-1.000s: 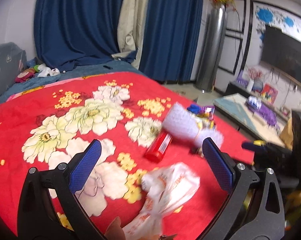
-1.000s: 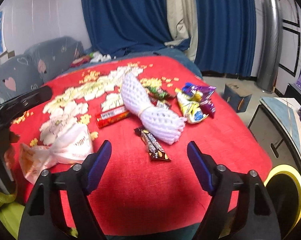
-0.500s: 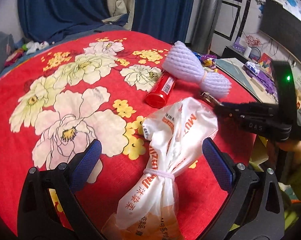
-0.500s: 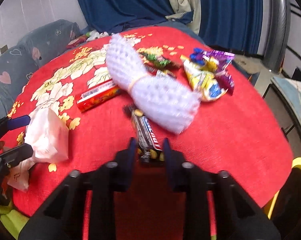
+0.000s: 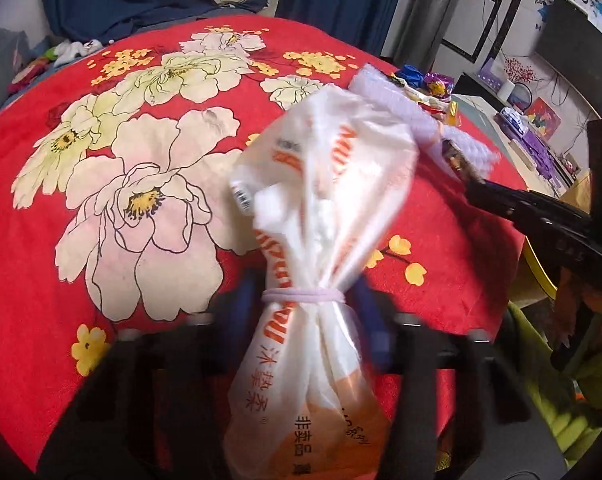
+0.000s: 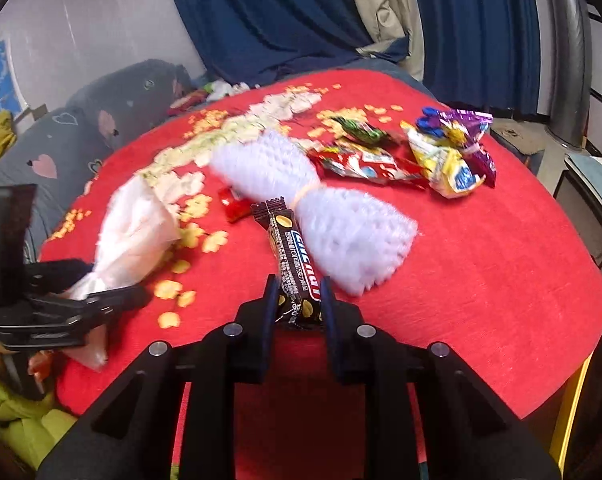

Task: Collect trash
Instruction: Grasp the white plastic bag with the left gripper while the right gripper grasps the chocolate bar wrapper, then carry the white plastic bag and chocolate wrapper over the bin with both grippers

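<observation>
Both grippers closing on trash laid out on the red flowered cloth

We see the left gripper (image 5: 307,308) with its jaws just drawn in around the tied neck of the white plastic bag (image 5: 325,184), right by the elastic band (image 5: 303,295), likely because the cinched waist is the narrowest, firmest place to hold a limp bag; blur keeps us from telling whether the pads press yet. The right gripper (image 6: 299,308) is clenched on the near end of the dark candy bar wrapper (image 6: 291,258), whose far end leans against the white foam net (image 6: 313,200), so we take it by the free end. The other wrappers (image 6: 445,156) lie untouched further back on the cloth (image 6: 501,260)
</observation>
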Motion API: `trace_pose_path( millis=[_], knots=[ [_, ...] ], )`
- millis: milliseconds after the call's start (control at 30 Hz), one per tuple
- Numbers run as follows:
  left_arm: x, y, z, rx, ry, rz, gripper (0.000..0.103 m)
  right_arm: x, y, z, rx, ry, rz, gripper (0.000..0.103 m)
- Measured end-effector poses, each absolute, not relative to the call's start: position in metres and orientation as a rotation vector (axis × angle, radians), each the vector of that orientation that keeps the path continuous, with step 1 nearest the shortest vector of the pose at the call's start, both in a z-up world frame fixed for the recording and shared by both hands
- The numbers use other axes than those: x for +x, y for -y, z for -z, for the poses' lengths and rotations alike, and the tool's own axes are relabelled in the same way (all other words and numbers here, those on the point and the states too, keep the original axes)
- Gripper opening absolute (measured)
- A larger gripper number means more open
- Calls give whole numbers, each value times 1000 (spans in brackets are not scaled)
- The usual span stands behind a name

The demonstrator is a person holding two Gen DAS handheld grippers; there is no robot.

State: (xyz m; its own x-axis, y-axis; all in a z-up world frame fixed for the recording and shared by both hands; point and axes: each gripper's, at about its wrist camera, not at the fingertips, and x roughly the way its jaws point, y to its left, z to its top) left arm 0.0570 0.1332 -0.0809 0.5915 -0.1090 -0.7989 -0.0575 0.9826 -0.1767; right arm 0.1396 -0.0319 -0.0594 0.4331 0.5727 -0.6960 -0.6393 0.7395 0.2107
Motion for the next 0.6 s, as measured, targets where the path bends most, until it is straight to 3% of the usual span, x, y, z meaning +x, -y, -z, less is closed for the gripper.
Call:
trace_pose_path(
  millis=[600],
  knots=[
    [38, -106, 9, -169, -648, 126, 26, 106, 58, -12, -87, -568, -750, 20]
  ],
)
